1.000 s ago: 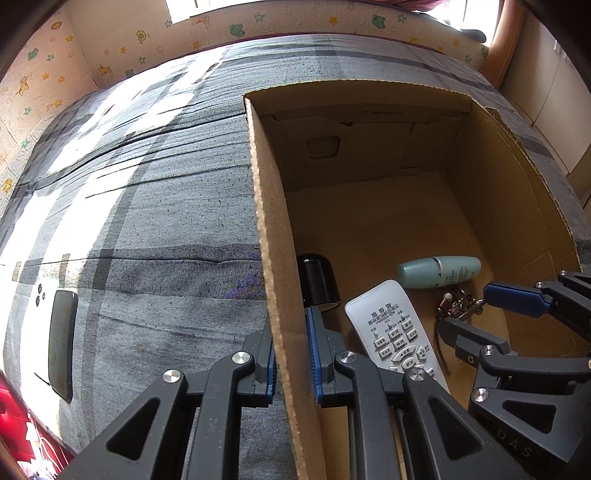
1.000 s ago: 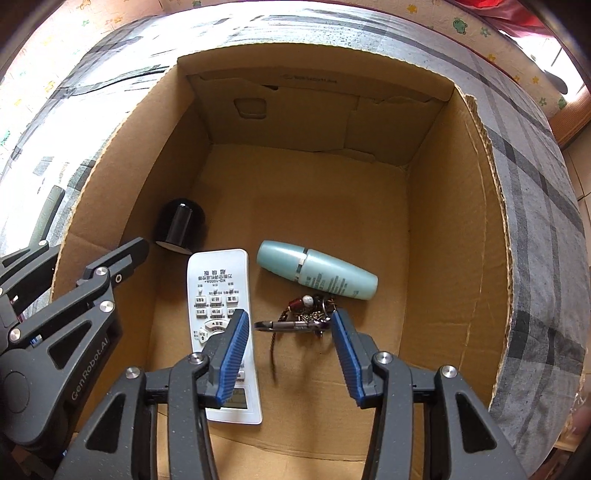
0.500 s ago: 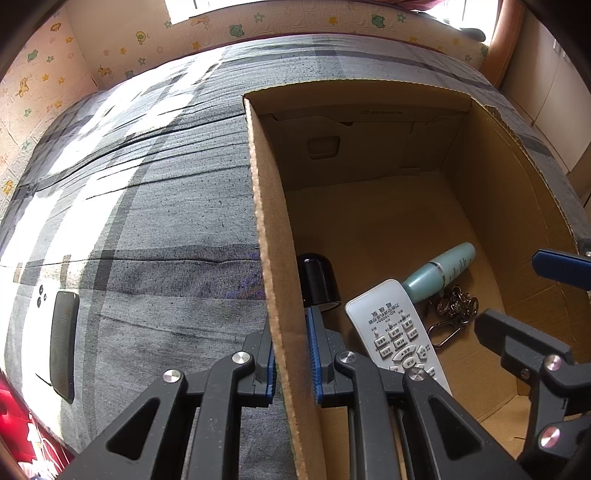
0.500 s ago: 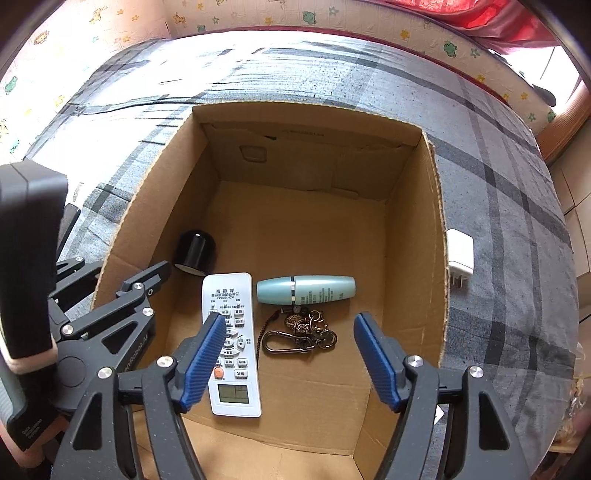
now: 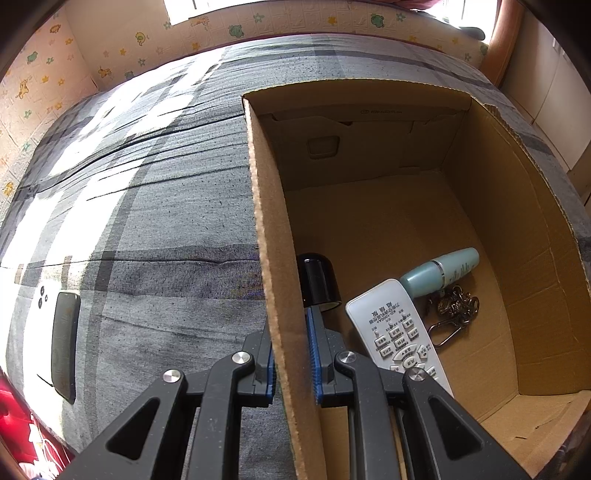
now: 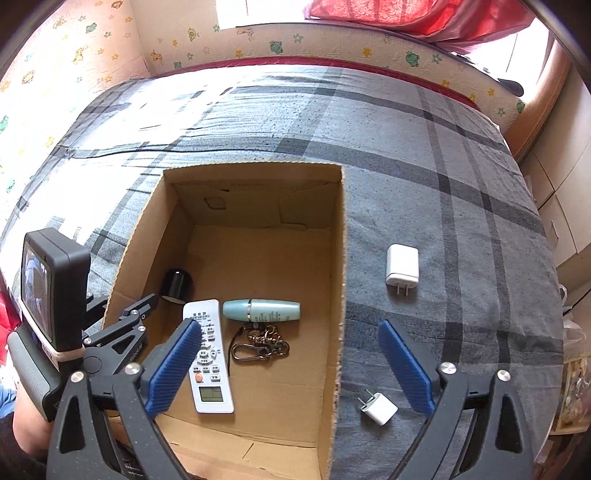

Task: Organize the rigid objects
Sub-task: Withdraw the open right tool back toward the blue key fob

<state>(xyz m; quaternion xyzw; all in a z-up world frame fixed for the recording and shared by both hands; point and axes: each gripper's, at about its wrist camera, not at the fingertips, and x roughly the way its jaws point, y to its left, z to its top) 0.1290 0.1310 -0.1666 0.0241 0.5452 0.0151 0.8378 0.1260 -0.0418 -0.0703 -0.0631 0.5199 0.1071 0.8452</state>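
Observation:
An open cardboard box (image 6: 340, 258) stands on the grey plaid bed. Inside lie a white remote (image 6: 208, 354), a teal bottle (image 6: 262, 310), a keychain with a carabiner (image 6: 260, 345) and a black cap (image 6: 177, 285); the same show in the left wrist view: remote (image 5: 395, 328), bottle (image 5: 439, 271), keychain (image 5: 454, 310), cap (image 5: 318, 280). My left gripper (image 5: 291, 354) is shut on the box's left wall (image 5: 273, 258). My right gripper (image 6: 290, 369) is open and empty, high above the box's right wall. Two white chargers lie right of the box, the larger (image 6: 402, 266) farther, the smaller (image 6: 378, 408) nearer.
A dark phone (image 5: 64, 338) lies on the bed left of the box. The bed meets a patterned wall (image 6: 258, 40) at the back. A red cloth (image 6: 413, 18) hangs at the top right. Wooden furniture (image 6: 554, 177) stands to the right.
My right gripper has risen out of the box and drawn back, open and empty, leaving the keychain inside. The teal bottle shifted a little. The left gripper has stayed on the wall.

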